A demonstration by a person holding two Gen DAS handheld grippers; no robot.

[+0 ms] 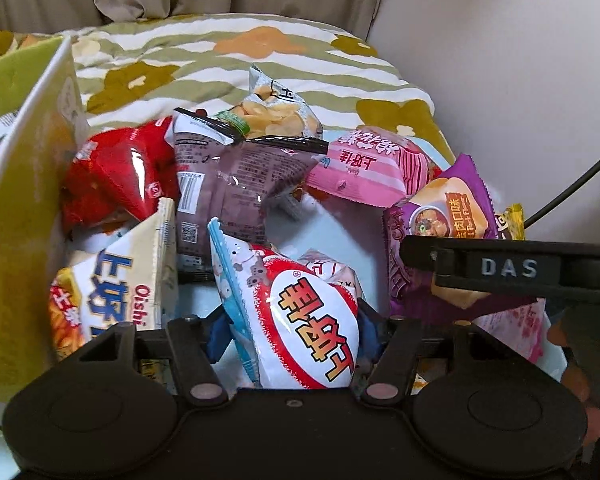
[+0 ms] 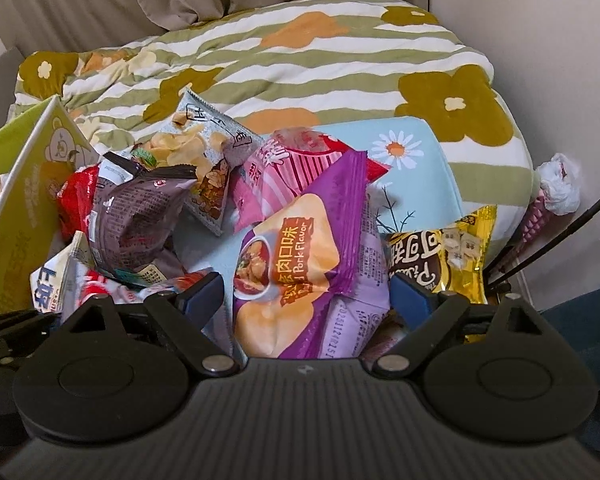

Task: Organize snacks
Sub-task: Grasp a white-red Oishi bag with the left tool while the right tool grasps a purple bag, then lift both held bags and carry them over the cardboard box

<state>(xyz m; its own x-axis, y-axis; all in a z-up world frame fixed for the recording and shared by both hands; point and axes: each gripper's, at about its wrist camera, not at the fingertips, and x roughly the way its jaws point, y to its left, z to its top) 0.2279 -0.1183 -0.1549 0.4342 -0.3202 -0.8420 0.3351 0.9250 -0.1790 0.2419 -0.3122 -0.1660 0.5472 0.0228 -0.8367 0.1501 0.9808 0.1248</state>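
In the left wrist view, the left gripper [image 1: 296,336] is closing its fingers on a white and red snack bag [image 1: 306,332] in the pile beside the green box [image 1: 24,216]; lifting into that box seems next. "Oishi" is readable on the neighbouring white bag [image 1: 120,292].

In the right wrist view, the right gripper [image 2: 308,292] is standing open around the purple "Pork Flavor" bag [image 2: 300,264], not yet pinching.

Legible markings: "Oishi" on the white snack bag [image 1: 112,292] at lower left, raised letters "DAS" on the black gripper bar [image 1: 508,268], and "Pork Flavor" beside Chinese characters on the purple snack bag [image 2: 296,264]; other print is not reliably legible.
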